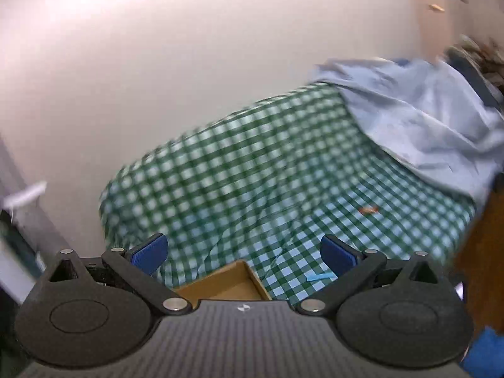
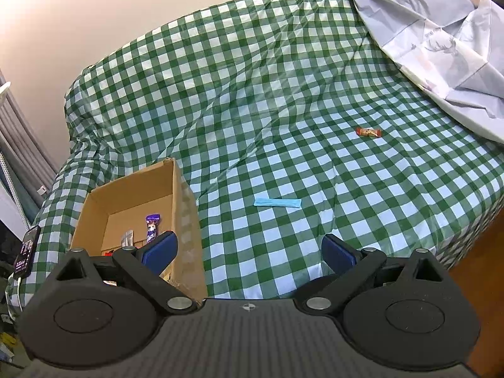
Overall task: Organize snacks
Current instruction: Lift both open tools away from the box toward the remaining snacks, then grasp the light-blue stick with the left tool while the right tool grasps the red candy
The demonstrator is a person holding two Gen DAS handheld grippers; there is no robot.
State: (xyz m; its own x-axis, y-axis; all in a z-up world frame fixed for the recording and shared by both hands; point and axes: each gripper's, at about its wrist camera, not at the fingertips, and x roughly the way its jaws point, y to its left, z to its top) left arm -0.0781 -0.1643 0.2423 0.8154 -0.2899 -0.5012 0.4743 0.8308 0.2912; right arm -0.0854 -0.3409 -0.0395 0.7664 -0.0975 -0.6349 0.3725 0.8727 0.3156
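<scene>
Snack box: I see the open cardboard box [image 2: 126,201] on the green checked cover, low at the left of my right wrist view. In the left wrist view only one corner of it [image 1: 226,283] shows, just above the gripper body.
Inside the box: a purple snack packet [image 2: 151,228] stands against the inner wall, a small grey packet [image 2: 127,237] is beside it, and something red lies lower down, mostly hidden behind my gripper finger.
Loose snacks: a light blue flat stick packet [image 2: 277,202] lies on the cover to the right of the box, well apart from it. A red and orange wrapped bar [image 2: 368,132] lies further away, near the pale sheet.
Right gripper [image 2: 249,252]: jaws spread wide, nothing between the blue pads. The left pad is over the box edge.
Left gripper [image 1: 244,253]: also spread wide and empty. This view is blurred.
Bed: the green checked cover [image 2: 252,78] is wrinkled, and I see nothing lying between the box and the two loose snacks.
Around: a crumpled pale blue sheet [image 2: 441,41] is heaped at the far right, and a phone [image 2: 26,250] with a lit screen and a white cable lies at the left edge.
</scene>
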